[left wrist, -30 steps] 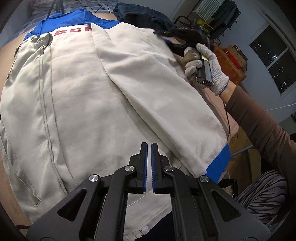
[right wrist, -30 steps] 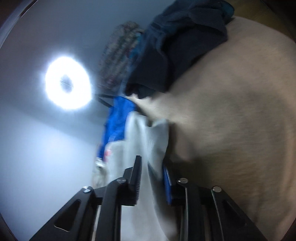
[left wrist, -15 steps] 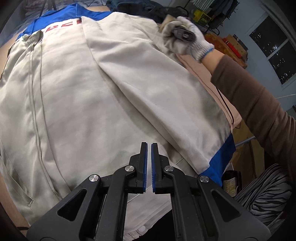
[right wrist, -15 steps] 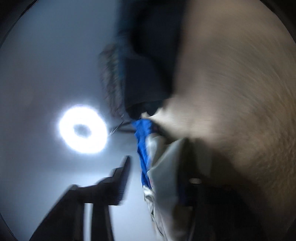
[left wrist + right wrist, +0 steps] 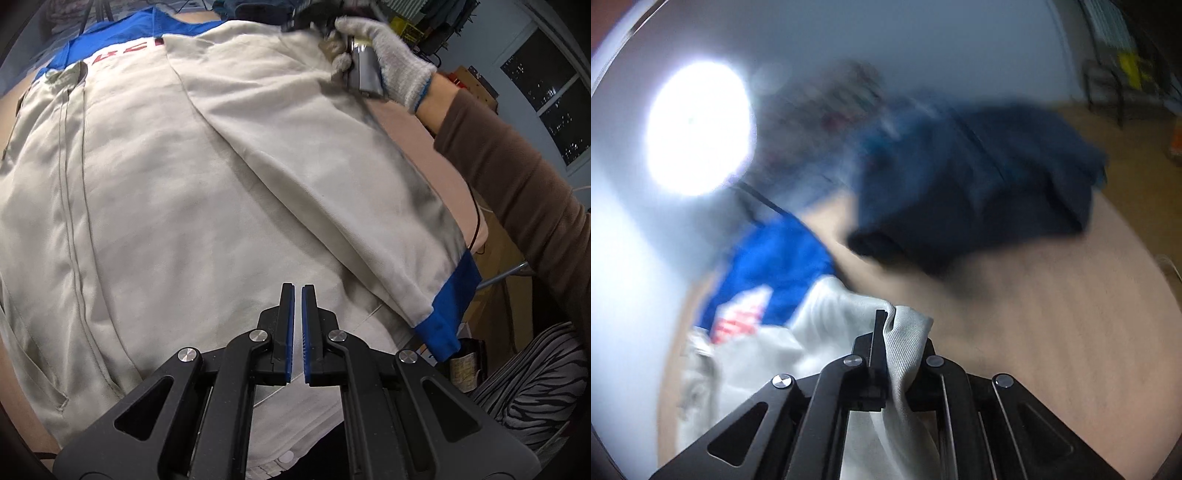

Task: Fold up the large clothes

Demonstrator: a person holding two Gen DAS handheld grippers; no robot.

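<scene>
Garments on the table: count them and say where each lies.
2. A white jacket spread across the table; a dark blue garment bunched beyond its collar. More may be hidden out of view.

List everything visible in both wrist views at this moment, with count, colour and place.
jacket: one, off-white with blue yoke and cuff, spread across the table.
dark garment: one, navy, heaped beyond the jacket.
table: one, tan, under both.
ring light: one, white, far side.
window: one, dark, right wall.
left gripper: black, blue pads, shut, empty, over the jacket.
right gripper: just closed on the jacket's edge.
right hand: white glove, brown sleeve.
</scene>
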